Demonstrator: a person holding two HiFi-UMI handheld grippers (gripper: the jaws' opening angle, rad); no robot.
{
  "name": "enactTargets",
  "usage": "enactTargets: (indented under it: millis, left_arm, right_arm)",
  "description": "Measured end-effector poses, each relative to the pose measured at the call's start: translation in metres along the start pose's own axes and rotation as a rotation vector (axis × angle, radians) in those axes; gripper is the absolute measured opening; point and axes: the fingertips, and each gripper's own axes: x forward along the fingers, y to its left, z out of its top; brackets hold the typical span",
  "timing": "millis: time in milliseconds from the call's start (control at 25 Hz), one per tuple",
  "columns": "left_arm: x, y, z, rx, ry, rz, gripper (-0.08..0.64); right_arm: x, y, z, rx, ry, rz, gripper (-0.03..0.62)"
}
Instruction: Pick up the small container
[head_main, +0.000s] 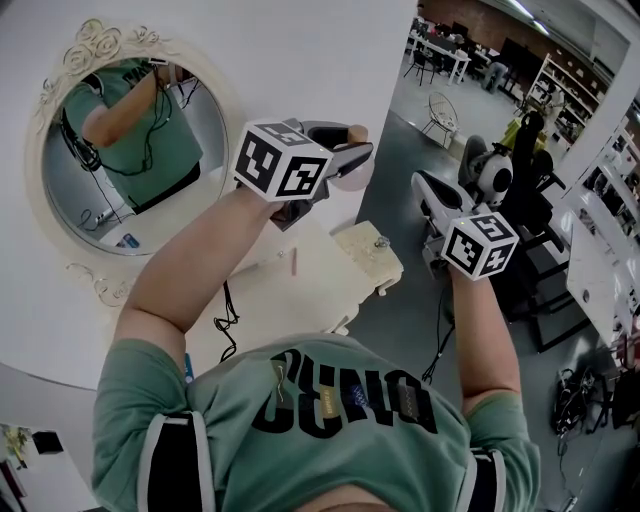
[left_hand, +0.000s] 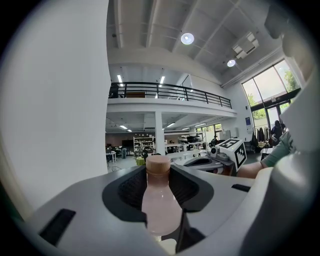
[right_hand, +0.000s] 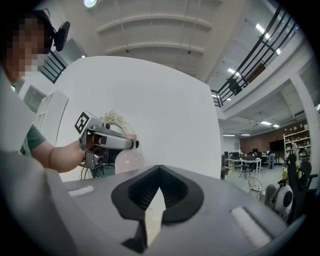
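Observation:
The small container is a pale pink bottle (left_hand: 159, 202) with a tan cap. It stands upright between the jaws of my left gripper (left_hand: 159, 172), which is shut on its neck and shoulders. In the head view the left gripper (head_main: 350, 152) is raised in front of the white wall, the bottle (head_main: 352, 175) at its tip. My right gripper (head_main: 428, 195) is held up to the right of it, apart from the bottle. Its jaws (right_hand: 159, 172) are shut with nothing between them. The right gripper view shows the left gripper (right_hand: 114, 143) with the bottle (right_hand: 131, 159) at the left.
An ornate cream-framed mirror (head_main: 100, 40) hangs on the curved white wall at the left. Below the grippers stands a cream table (head_main: 365, 262) with a small knob-like piece (head_main: 381, 241) on it. Chairs, shelves and desks fill the hall at the right.

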Motion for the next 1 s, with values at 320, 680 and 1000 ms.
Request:
enactTargets:
  millis: [320,680,1000]
  left_arm:
    - [0.003,0.002,-0.001,-0.001,0.005,-0.007,0.140]
    - [0.007,0.004,-0.002,0.002,0.014,-0.009,0.140]
    - [0.011,0.003,-0.003,0.004,0.016,-0.013,0.140]
  right_arm:
    - [0.003,-0.001,-0.003,-0.031,0.021,-0.010,0.008]
    - [0.005,-0.002,-0.005,-0.030,0.025,-0.004,0.006]
    - [0.007,-0.004,-0.007,-0.029,0.025,0.001,0.006]
